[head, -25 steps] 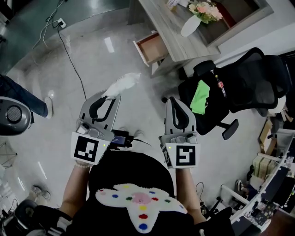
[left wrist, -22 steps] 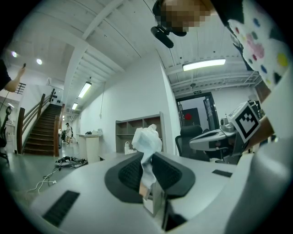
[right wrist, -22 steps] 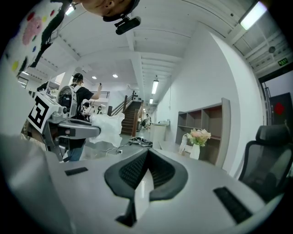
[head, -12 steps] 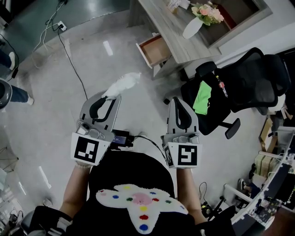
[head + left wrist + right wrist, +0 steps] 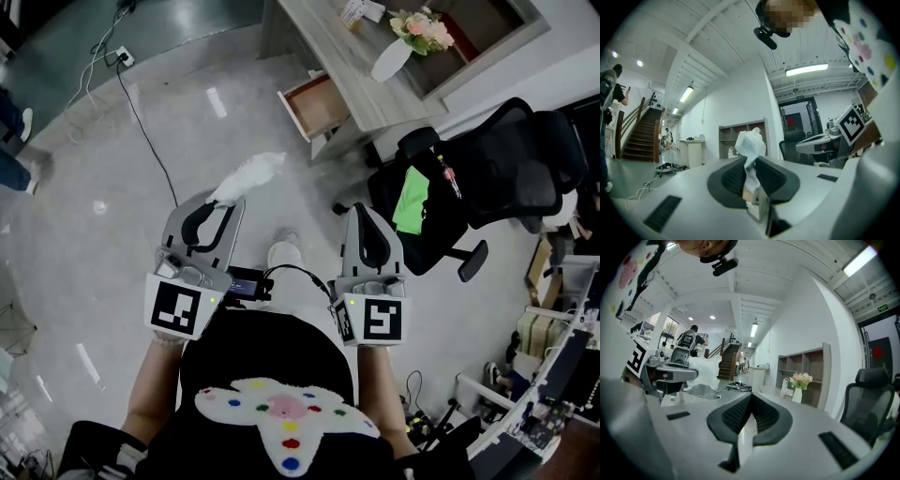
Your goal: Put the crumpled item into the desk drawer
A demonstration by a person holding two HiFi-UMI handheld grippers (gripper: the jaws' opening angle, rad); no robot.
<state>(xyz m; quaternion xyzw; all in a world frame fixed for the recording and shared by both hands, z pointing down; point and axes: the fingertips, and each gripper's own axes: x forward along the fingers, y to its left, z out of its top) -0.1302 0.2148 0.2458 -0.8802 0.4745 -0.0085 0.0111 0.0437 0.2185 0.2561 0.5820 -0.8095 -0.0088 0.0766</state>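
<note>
Two tools: left tool (image 5: 226, 200) clamped on one crumpled white item (image 5: 249, 174) (wad poking past the tips), right tool (image 5: 364, 210) closed, empty. One open drawer (image 5: 317, 103) well ahead, back end hidden beneath the worktop (image 5: 337, 56).

We note the crumpled item (image 5: 248, 175) white; left gripper (image 5: 223, 197) and right gripper (image 5: 362, 210) grey with black-and-white square markers (image 5: 176, 306); desk (image 5: 349, 67) pale grey, its drawer (image 5: 315, 103) brown inside; chair (image 5: 492, 164) beside the desk black, with a green patch (image 5: 411, 199).
</note>
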